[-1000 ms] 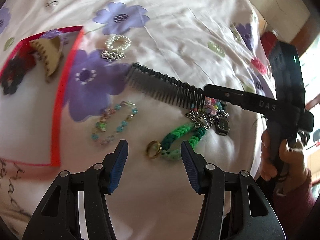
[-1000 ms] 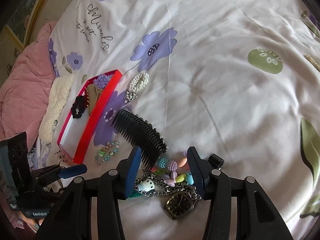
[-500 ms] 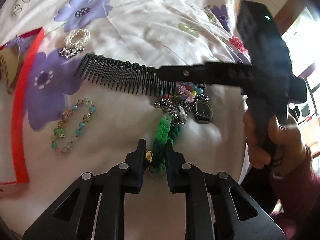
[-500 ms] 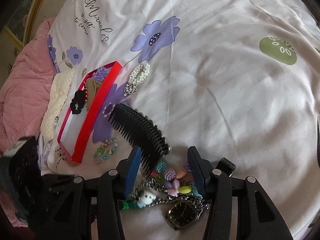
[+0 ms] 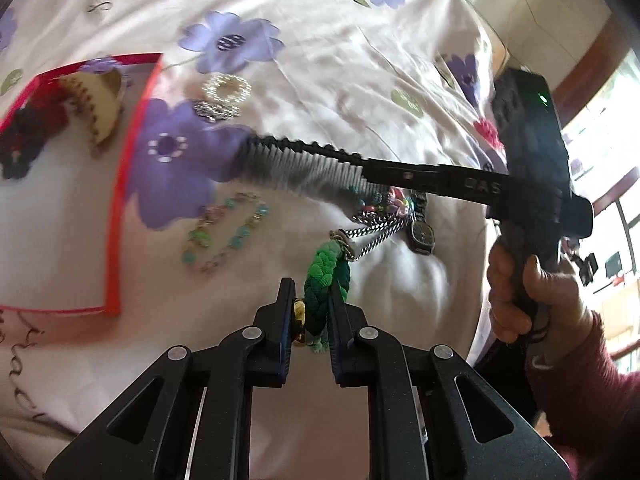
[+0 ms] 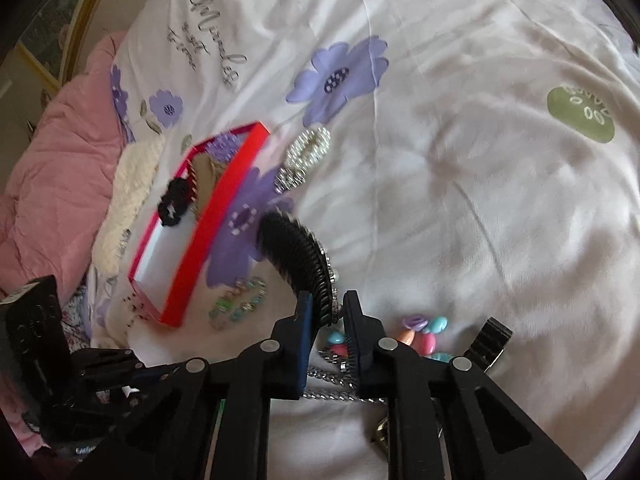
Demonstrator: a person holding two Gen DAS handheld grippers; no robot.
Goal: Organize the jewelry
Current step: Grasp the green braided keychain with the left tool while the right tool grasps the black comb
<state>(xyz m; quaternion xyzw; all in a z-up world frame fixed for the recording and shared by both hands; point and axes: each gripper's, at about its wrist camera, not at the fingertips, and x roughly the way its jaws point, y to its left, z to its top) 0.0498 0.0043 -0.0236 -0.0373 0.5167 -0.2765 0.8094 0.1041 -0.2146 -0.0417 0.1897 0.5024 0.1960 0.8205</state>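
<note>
Green braid [image 5: 325, 280] in left claw [image 5: 311, 312]

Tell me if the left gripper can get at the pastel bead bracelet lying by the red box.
Probably not yet: the left gripper is shut on the green braided bracelet. The bead bracelet lies uncovered on the sheet, nothing over it.
</note>
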